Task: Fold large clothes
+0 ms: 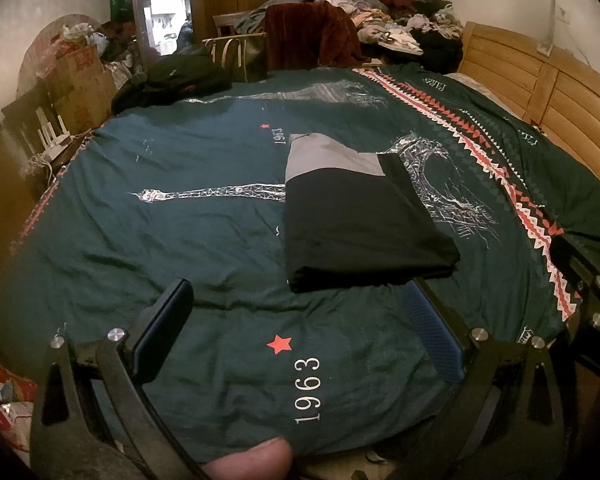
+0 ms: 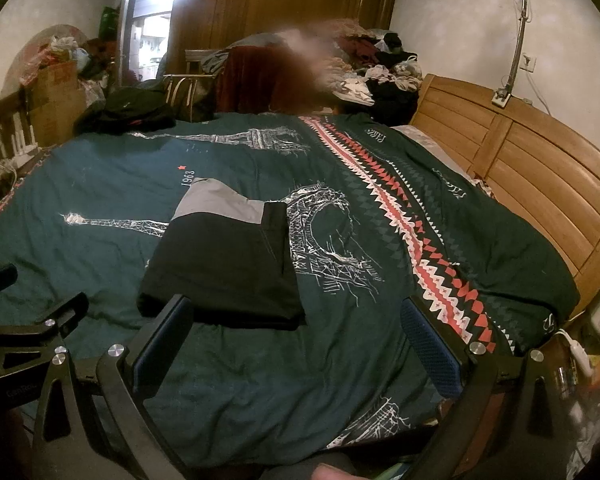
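A folded black and grey garment (image 1: 352,216) lies flat on the dark green bedspread (image 1: 180,184), near the middle of the bed. My left gripper (image 1: 300,312) is open and empty, held just in front of the garment's near edge. In the right wrist view the same garment (image 2: 224,256) lies ahead and left. My right gripper (image 2: 300,328) is open and empty, its left finger (image 2: 168,332) close to the garment's near edge. The right gripper also shows at the right edge of the left wrist view (image 1: 584,280).
A wooden headboard (image 2: 532,176) runs along the right side. A pile of clothes (image 1: 388,24) and a dark red cloth (image 1: 308,40) sit behind the bed. A black bag (image 1: 180,76) lies at the far left corner. Boxes (image 1: 80,80) stand at the left.
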Action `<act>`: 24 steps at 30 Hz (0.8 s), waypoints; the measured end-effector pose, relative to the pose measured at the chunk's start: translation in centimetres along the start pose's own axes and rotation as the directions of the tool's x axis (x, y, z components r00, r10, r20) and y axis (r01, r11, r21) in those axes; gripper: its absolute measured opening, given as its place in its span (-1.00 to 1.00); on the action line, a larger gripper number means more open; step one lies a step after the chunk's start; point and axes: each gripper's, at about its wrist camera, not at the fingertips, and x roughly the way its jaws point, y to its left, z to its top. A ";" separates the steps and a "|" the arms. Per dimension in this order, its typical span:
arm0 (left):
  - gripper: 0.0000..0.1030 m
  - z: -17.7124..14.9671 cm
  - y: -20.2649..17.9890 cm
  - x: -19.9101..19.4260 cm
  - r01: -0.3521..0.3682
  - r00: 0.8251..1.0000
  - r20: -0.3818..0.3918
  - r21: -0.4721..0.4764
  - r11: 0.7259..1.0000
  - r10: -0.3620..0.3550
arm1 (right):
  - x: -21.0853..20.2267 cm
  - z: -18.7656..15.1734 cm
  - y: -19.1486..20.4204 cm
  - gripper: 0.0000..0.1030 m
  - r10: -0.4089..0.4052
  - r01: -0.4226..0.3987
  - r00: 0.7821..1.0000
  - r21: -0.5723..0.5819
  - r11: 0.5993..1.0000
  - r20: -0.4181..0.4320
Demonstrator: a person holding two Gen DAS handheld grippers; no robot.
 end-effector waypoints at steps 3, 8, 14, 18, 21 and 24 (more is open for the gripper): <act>1.00 0.0 -0.1 0.1 0.001 1.000 -0.002 -0.002 1.000 -0.001 | 0.0 0.0 0.0 1.00 0.000 0.000 1.000 0.001 1.000 0.000; 1.00 0.0 0.0 0.1 0.001 1.000 -0.001 -0.001 1.000 -0.001 | 0.0 0.0 0.0 1.00 0.000 0.000 1.000 -0.001 1.000 0.001; 1.00 -0.1 0.0 0.2 0.000 1.000 0.002 -0.001 1.000 0.000 | 0.0 0.0 0.1 1.00 0.001 -0.001 1.000 -0.001 1.000 0.002; 1.00 -0.2 0.0 0.2 0.001 1.000 0.001 -0.003 1.000 -0.001 | 0.0 0.0 0.1 1.00 0.000 0.000 1.000 -0.001 1.000 -0.002; 1.00 -0.2 -0.1 0.3 -0.001 1.000 0.007 0.000 1.000 0.001 | 0.0 0.1 0.2 1.00 0.000 0.000 1.000 -0.001 1.000 -0.001; 1.00 -0.2 -0.2 0.4 -0.004 1.000 0.015 0.003 1.000 0.004 | 0.0 0.1 0.2 1.00 0.000 0.000 1.000 -0.001 1.000 -0.002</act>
